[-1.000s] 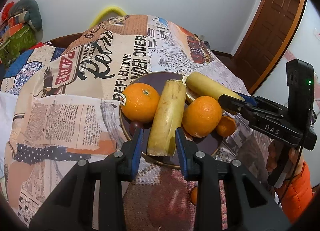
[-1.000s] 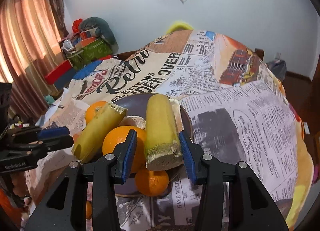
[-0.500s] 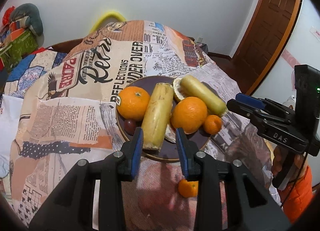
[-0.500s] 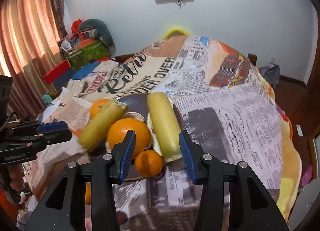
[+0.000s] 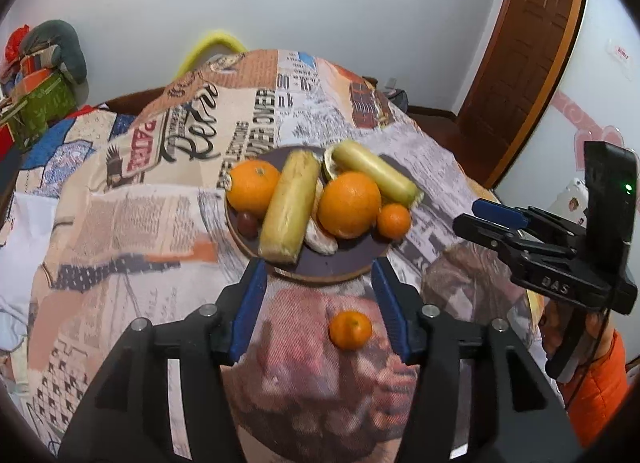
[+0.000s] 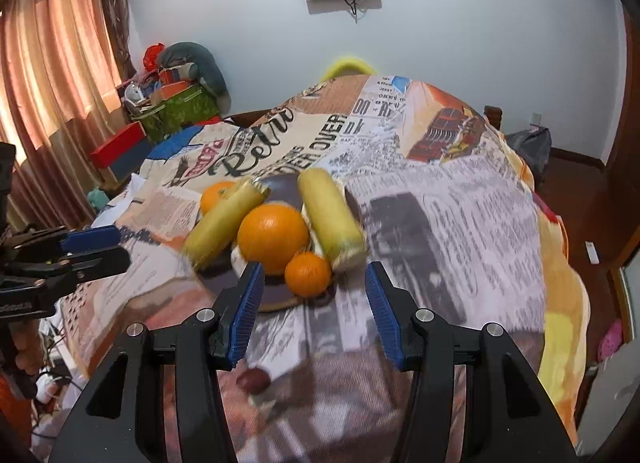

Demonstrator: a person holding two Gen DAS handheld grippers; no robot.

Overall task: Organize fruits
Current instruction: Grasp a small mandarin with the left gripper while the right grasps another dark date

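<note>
left gripper (image 5: 318, 305): jaws are standing wide and holding nothing, hanging over the near plate edge.
right gripper (image 6: 314, 309): jaws are also gaping wide and empty, facing the pile.
loose mandarin (image 5: 350, 330): is lying on the cloth (image 5: 120, 223) between the left fingers, likely the next pick.
plate (image 5: 332, 265): is carrying two oranges, two yellow fruits and a small mandarin (image 5: 394, 221), crowded together.
dark fruit (image 6: 253, 380): is sitting on the cloth, outside the plate.

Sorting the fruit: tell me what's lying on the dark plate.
On the plate: two oranges, two yellow cylinders, a small tangerine, a dark fruit, peeled segments. Anything beneath is covered.
</note>
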